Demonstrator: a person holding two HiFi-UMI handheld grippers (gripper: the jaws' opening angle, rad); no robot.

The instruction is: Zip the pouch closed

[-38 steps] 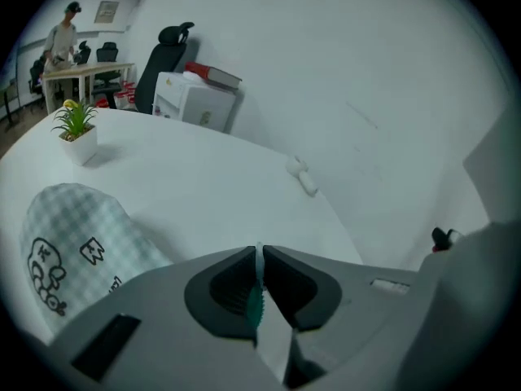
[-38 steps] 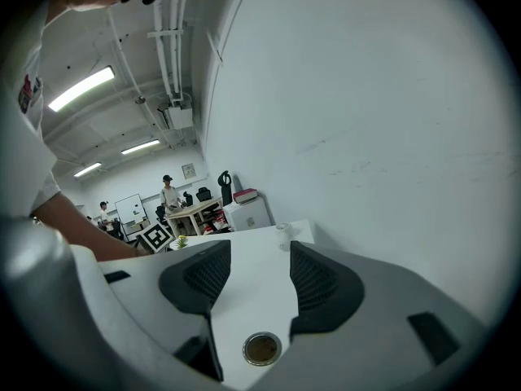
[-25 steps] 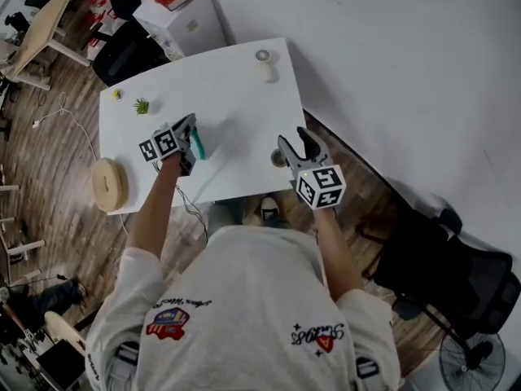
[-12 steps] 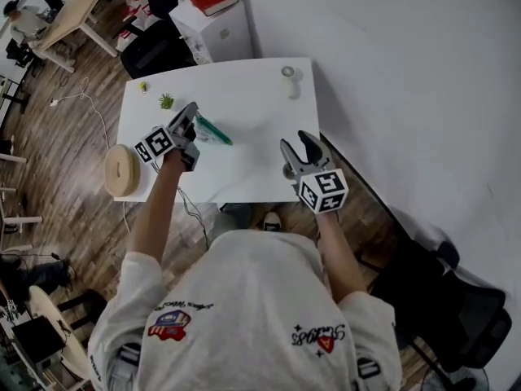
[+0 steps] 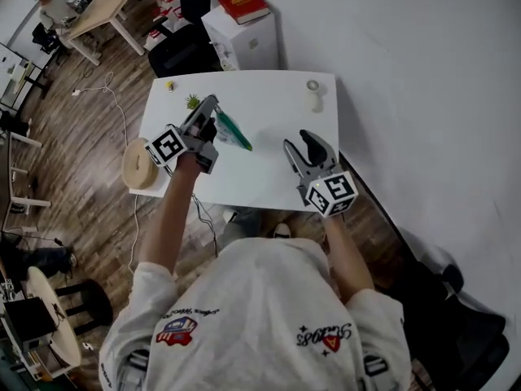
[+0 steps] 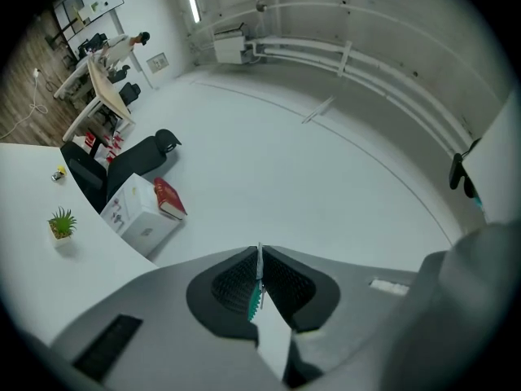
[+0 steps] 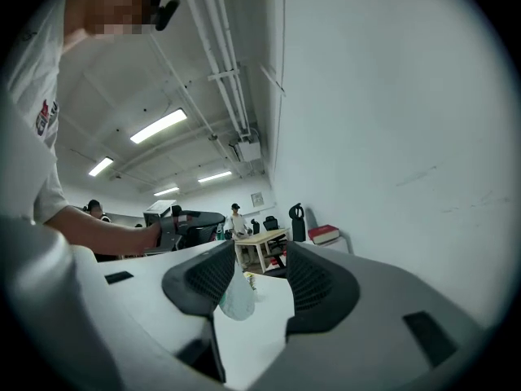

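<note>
The pouch (image 5: 234, 132), translucent with a teal edge, hangs in the air over the white table (image 5: 269, 112). My left gripper (image 5: 208, 118) is shut on its top edge. In the left gripper view that thin edge (image 6: 254, 298) is pinched between the closed jaws of the left gripper (image 6: 259, 261). My right gripper (image 5: 304, 147) is raised at the table's right front, apart from the pouch; its jaws are closing with nothing between them. In the right gripper view the pouch (image 7: 237, 297) shows farther off, beyond the spread jaws of the right gripper (image 7: 259, 277).
On the table stand a small white fan (image 5: 313, 95), a little green plant (image 5: 193, 101) and a tiny yellow object (image 5: 169, 85). A round wooden stool (image 5: 138, 164) sits left of the table. A white cabinet with a red book (image 5: 244, 4) and a black chair (image 5: 184, 53) stand behind.
My left gripper has risen with the pouch, lifting it up off the table. My right gripper has risen too, and its jaws look slightly narrower.
</note>
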